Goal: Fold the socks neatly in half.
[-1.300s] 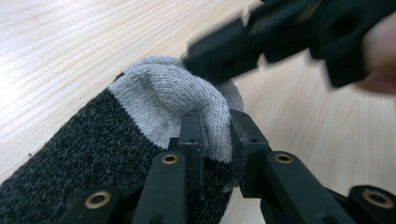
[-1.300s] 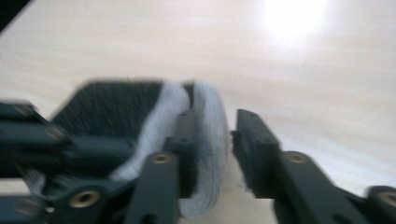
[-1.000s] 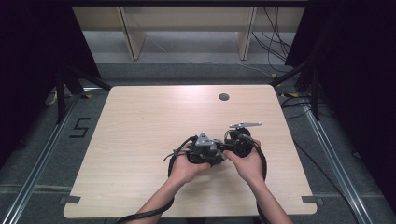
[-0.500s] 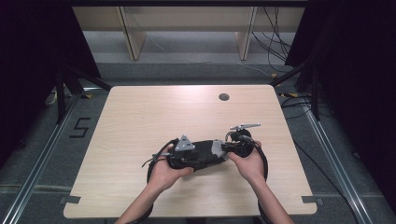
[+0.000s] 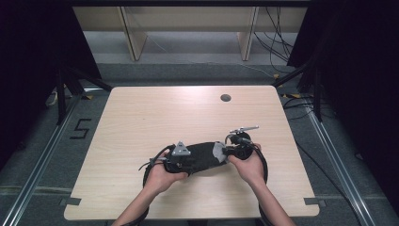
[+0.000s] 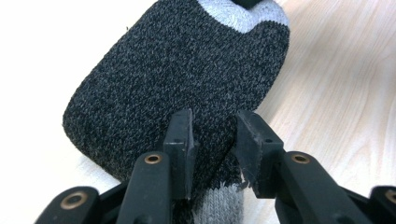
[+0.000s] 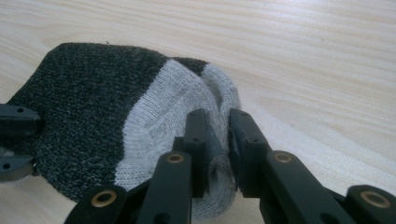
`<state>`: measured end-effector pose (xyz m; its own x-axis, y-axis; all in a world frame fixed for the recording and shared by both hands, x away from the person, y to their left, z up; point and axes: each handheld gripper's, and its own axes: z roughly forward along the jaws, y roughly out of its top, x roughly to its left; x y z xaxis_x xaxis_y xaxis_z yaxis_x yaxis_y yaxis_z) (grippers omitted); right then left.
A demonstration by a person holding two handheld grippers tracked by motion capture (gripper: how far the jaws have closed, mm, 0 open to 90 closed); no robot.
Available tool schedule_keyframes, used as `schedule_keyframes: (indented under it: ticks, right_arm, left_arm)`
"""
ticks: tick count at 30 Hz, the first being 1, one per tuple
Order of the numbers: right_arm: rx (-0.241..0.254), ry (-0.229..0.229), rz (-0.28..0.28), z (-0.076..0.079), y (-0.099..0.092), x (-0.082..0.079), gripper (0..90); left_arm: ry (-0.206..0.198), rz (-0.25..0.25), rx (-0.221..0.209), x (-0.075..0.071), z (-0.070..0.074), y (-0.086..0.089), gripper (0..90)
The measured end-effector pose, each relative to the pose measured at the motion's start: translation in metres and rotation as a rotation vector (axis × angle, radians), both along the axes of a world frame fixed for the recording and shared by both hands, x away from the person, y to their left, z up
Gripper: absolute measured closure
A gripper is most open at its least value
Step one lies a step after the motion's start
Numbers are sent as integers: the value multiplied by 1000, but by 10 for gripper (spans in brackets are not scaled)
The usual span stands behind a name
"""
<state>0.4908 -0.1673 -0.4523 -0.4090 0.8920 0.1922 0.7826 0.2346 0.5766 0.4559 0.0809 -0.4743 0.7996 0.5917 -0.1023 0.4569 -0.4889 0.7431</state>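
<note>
A dark grey sock (image 5: 202, 156) with light grey ends lies stretched along the table's front part, between the two grippers. My left gripper (image 5: 192, 161) holds its left end. In the left gripper view the jaws (image 6: 215, 135) have just been closing and pinch a fold of the sock (image 6: 177, 70) near its cuff. My right gripper (image 5: 225, 152) holds the other end. In the right gripper view its jaws (image 7: 217, 140) have closed within the last second and squeeze the light grey tip of the sock (image 7: 84, 107). The left gripper's fingertips (image 7: 14, 122) show at that view's left edge.
The pale wooden table (image 5: 155, 113) has a round cable hole (image 5: 226, 98) at the back right. Black cables (image 5: 153, 165) trail from both grippers towards the front edge. Shelf legs and floor cables stand beyond the far edge.
My left hand has moved left, away from the right hand. The sock, bunched between the close grippers before, now lies drawn out between them. The right hand has stayed put.
</note>
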Motion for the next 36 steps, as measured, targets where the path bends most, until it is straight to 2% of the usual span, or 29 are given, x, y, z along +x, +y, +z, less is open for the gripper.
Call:
schedule_keyframes:
  ticks: [3,7,10,11,12,14,15,19,22,25,26,28,29,30,31,33,34,36]
  right_arm:
    - [25,18,0,0,1,-1,784]
    - [29,17,16,-2,2,0,784]
    - [34,10,-1,-3,6,-3,784]
    - [45,27,7,-2,8,-3,784]
    - [35,10,11,-4,9,-4,784]
    - [49,22,2,-3,12,-4,784]
    - [39,20,12,-3,13,-4,783]
    - [24,13,32,-3,16,-2,781]
    - [25,10,21,-3,17,-2,780]
    - [22,10,21,-3,16,-2,780]
    - [23,15,34,-3,16,-2,779]
    - [9,6,22,-3,16,-2,779]
    - [11,2,20,-4,16,-3,778]
    - [10,13,31,-4,15,-2,777]
    - [10,3,27,-5,15,-3,776]
    - [9,6,18,-5,17,-4,775]
    - [1,1,24,-4,16,-4,775]
    - [-3,-1,13,-4,18,-5,775]
  left_arm:
    - [-2,14,6,6,0,5,673]
    - [1,32,11,14,0,10,677]
    - [-14,43,41,19,1,12,677]
    - [-12,49,46,22,2,13,676]
    - [-9,57,46,24,2,15,676]
    - [-7,73,43,28,2,17,674]
    - [-3,78,37,30,2,19,674]
    - [-8,93,38,32,1,20,672]
    - [-20,96,43,28,2,18,662]
    - [-26,110,16,25,8,18,607]
    - [-28,114,-7,23,11,18,589]
    - [-25,131,-78,18,19,21,561]
    - [-24,153,-114,17,22,23,551]
    - [-18,190,-168,16,22,23,530]
    - [-13,218,-190,16,21,25,503]
    - [-22,290,-197,18,19,30,490]
    - [-33,315,-184,20,18,31,491]
    - [-24,321,-176,23,14,31,509]
